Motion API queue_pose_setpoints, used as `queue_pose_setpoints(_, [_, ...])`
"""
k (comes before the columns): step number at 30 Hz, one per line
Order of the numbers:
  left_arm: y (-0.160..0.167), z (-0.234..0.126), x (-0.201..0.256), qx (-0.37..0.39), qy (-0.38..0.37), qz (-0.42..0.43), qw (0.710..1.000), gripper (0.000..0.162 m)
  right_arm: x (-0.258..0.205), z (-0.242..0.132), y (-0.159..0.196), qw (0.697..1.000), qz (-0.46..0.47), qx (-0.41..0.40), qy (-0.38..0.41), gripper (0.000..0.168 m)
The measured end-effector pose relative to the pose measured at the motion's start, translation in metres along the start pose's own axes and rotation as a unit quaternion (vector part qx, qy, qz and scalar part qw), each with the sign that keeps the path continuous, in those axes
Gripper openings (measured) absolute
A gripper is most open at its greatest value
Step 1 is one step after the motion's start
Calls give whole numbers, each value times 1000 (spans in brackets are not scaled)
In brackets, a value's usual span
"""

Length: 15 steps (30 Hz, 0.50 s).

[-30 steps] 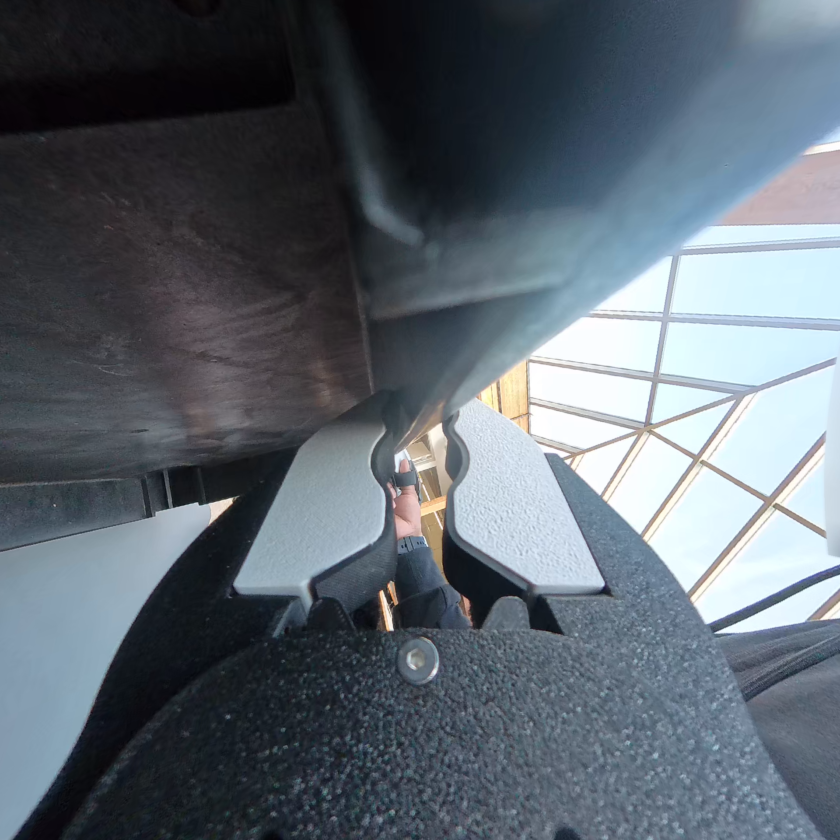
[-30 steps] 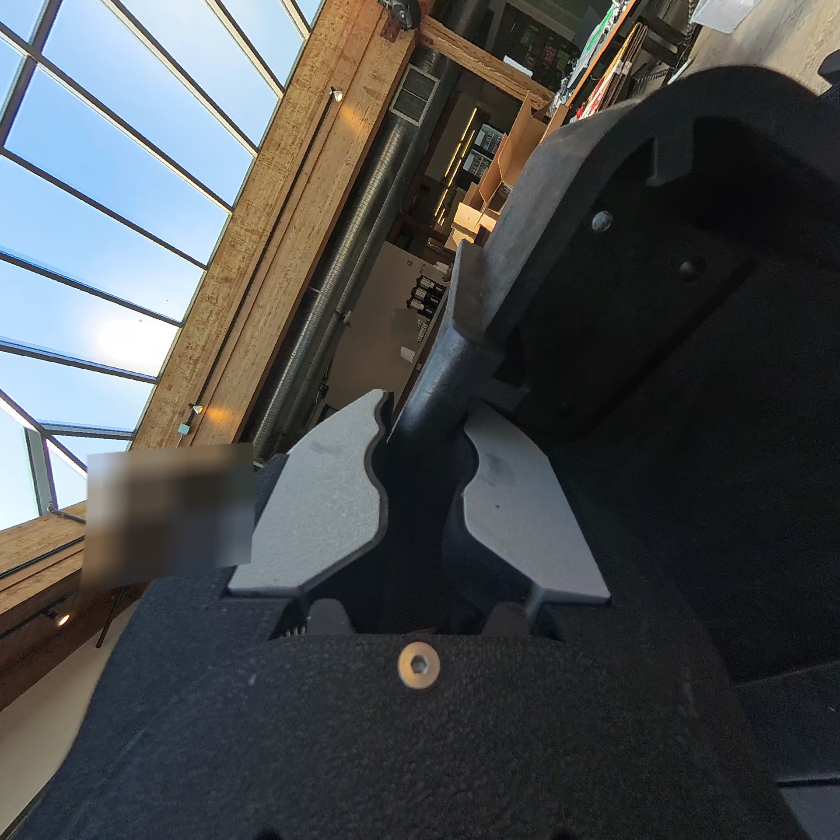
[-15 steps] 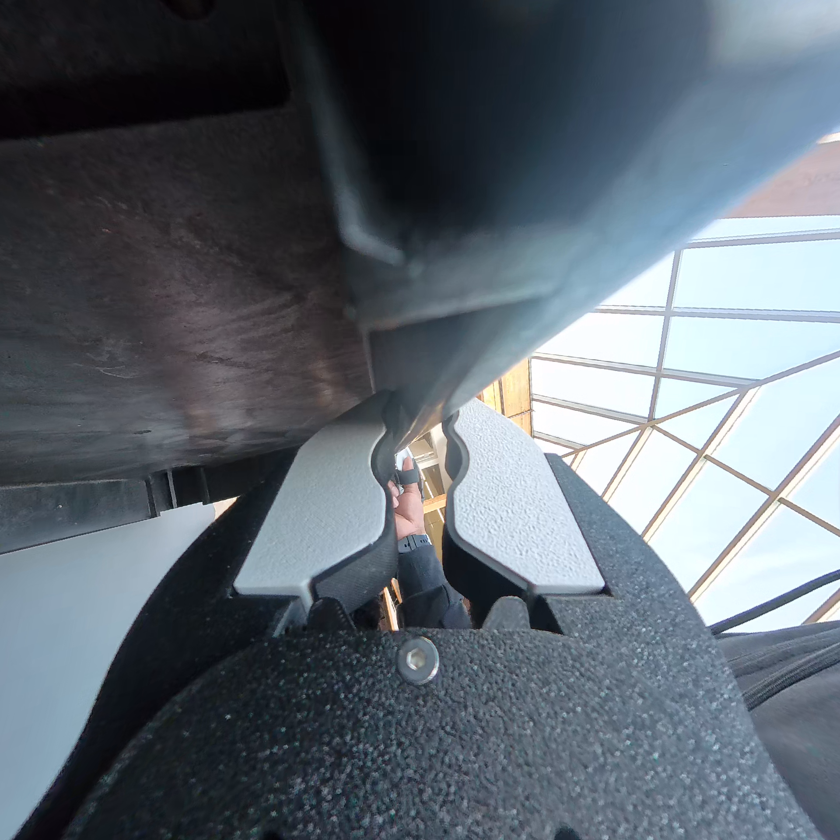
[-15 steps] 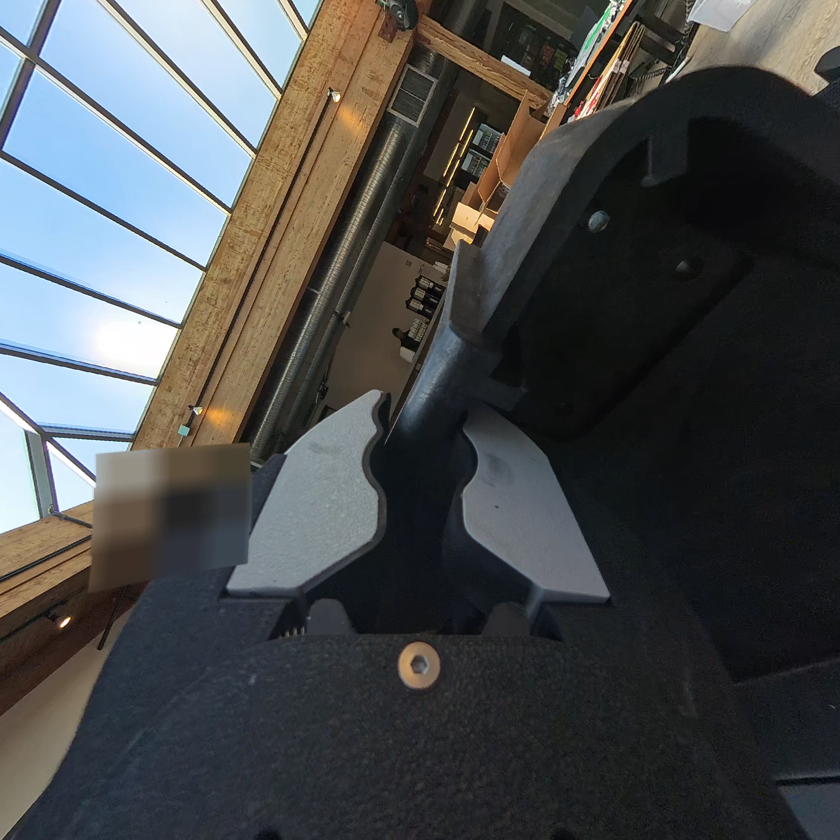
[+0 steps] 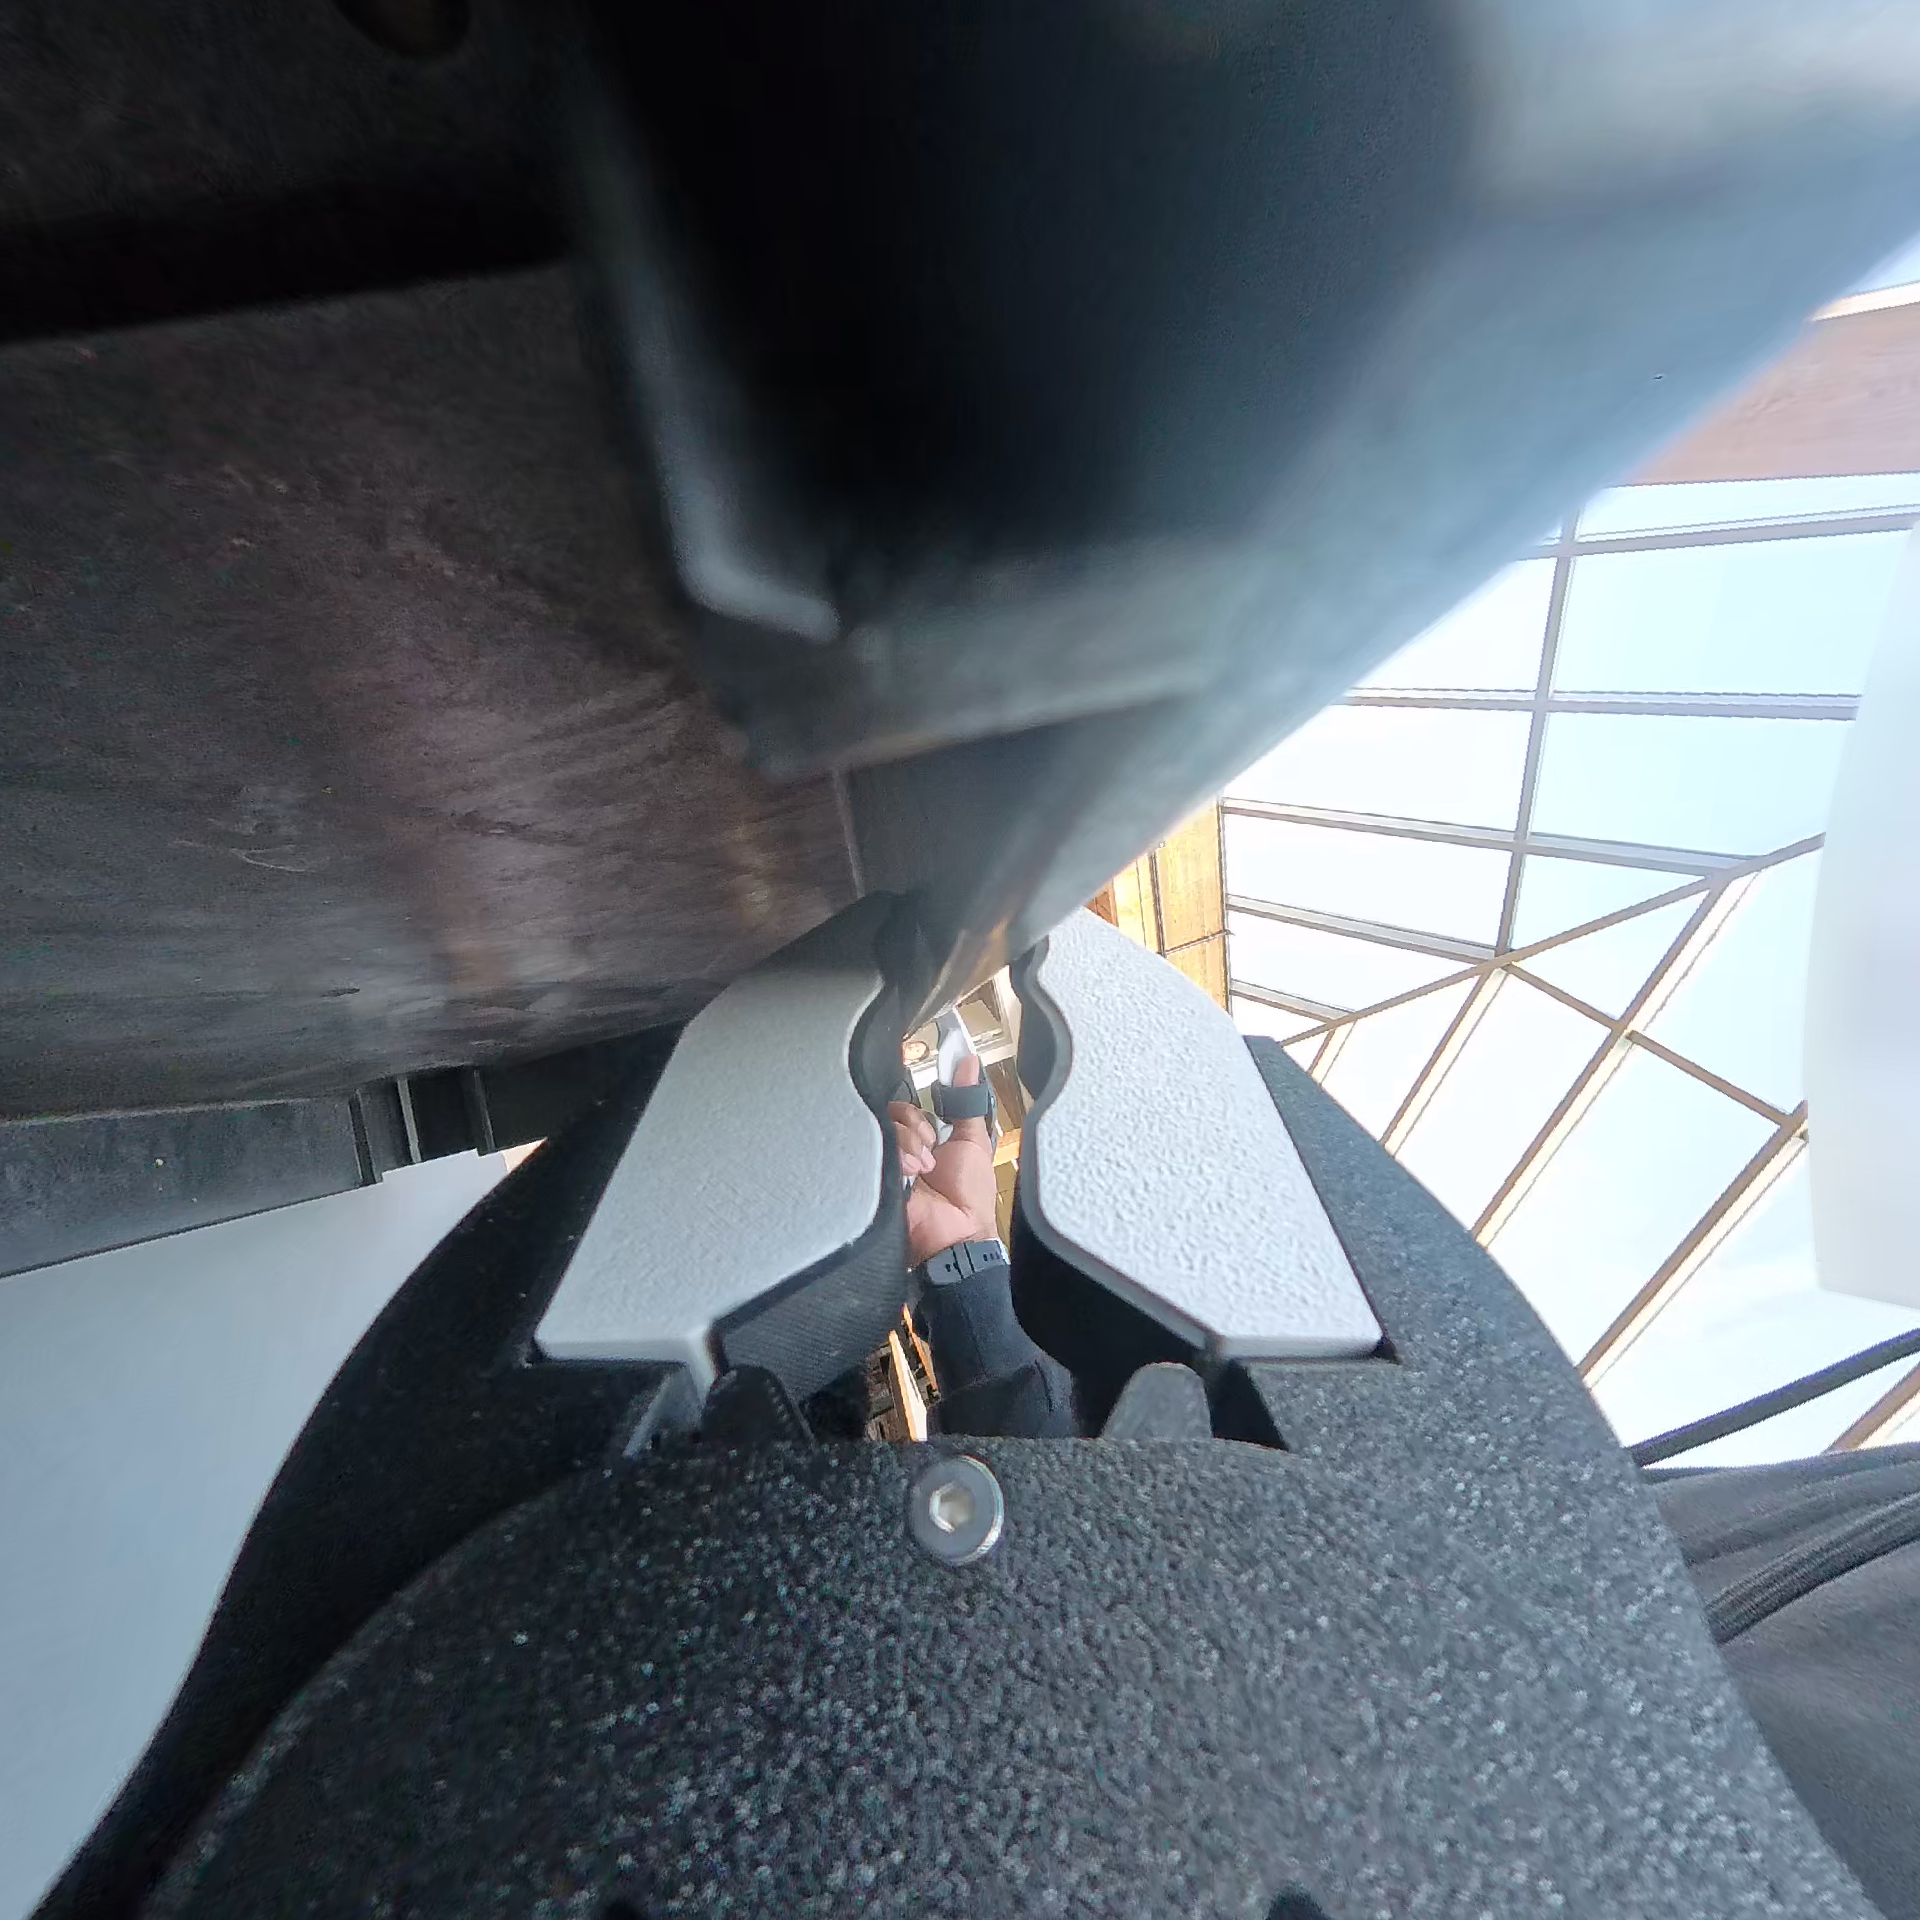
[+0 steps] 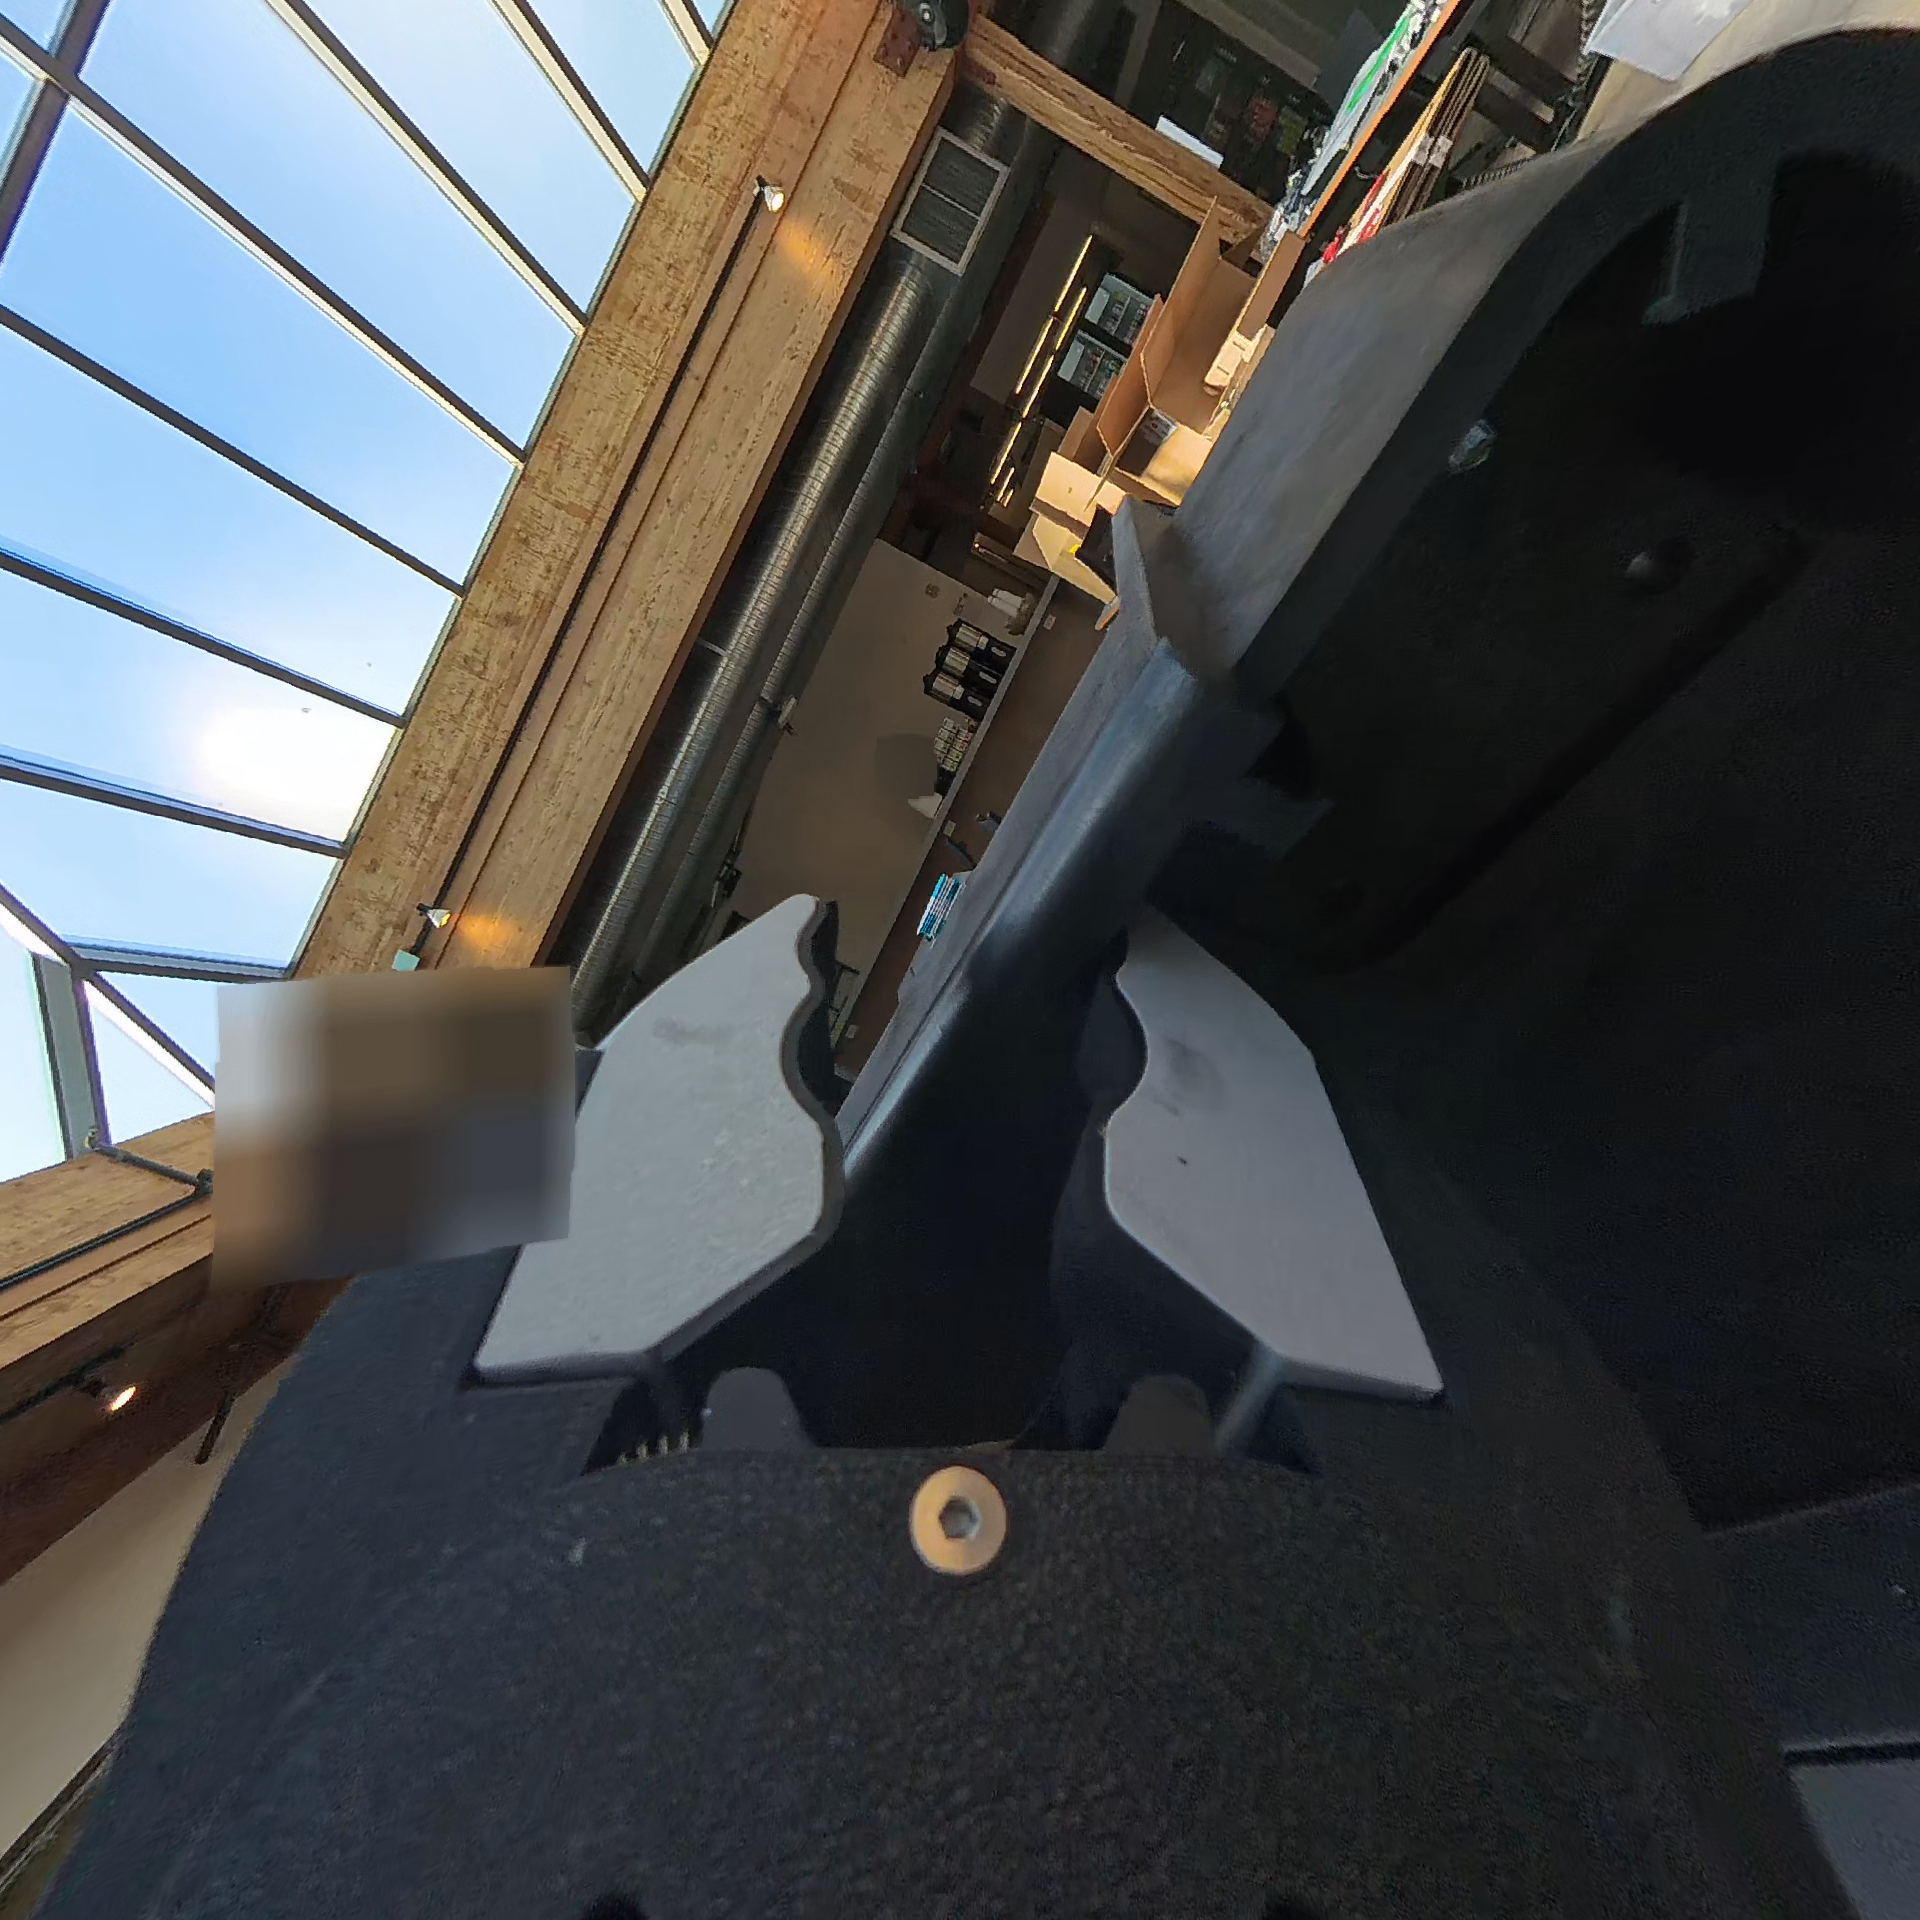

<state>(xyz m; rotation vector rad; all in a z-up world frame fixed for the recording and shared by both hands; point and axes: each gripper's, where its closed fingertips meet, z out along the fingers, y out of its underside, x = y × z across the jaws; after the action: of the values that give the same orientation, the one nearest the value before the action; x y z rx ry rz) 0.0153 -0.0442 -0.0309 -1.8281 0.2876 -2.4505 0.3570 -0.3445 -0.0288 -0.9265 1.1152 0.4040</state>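
Both views look up toward a glass roof. My left gripper (image 5: 954, 940) is shut on the thin lower edge of a dark steel frame (image 5: 1039, 665), which fills the upper half of that view beside a dark scuffed plate (image 5: 364, 727). My right gripper (image 6: 971, 935) is open. A grey steel bar (image 6: 1101, 790) runs down between its jaws, close to the left finger (image 6: 717, 1122). The bar joins a large black housing with screws (image 6: 1558, 623) on the right.
A person's hand with a wrist watch (image 5: 951, 1174) shows far off between the left fingers. A white curved object (image 5: 1870, 935) is at the right edge. Skylight panes (image 6: 208, 364), a wooden beam (image 6: 644, 468), a ribbed duct (image 6: 790, 623) and cardboard boxes (image 6: 1164, 384) lie beyond. Some 45 cm of space lies between my two pairs of fingers.
My right gripper's jaws have spread apart around the steel bar, which they held half a second ago. The left gripper keeps its hold, and its view has shifted slightly.
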Motion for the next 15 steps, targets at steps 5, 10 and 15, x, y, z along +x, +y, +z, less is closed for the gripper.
queue_pose_setpoints(5, [-2, 1, -1, 0, -5, 2, 1000, 17, -5, -5, 11, 1000, -3, -8, 0, 44])
queue_pose_setpoints(10, [-5, 4, -2, 2, -12, 6, 1000, 17, -5, -5, 30, 1000, 0, -23, 3, 41])
queue_pose_setpoints(15, [-7, 6, -4, 6, -17, 8, 1000, 16, -3, 1, 41, 999, 6, -34, 2, 40])
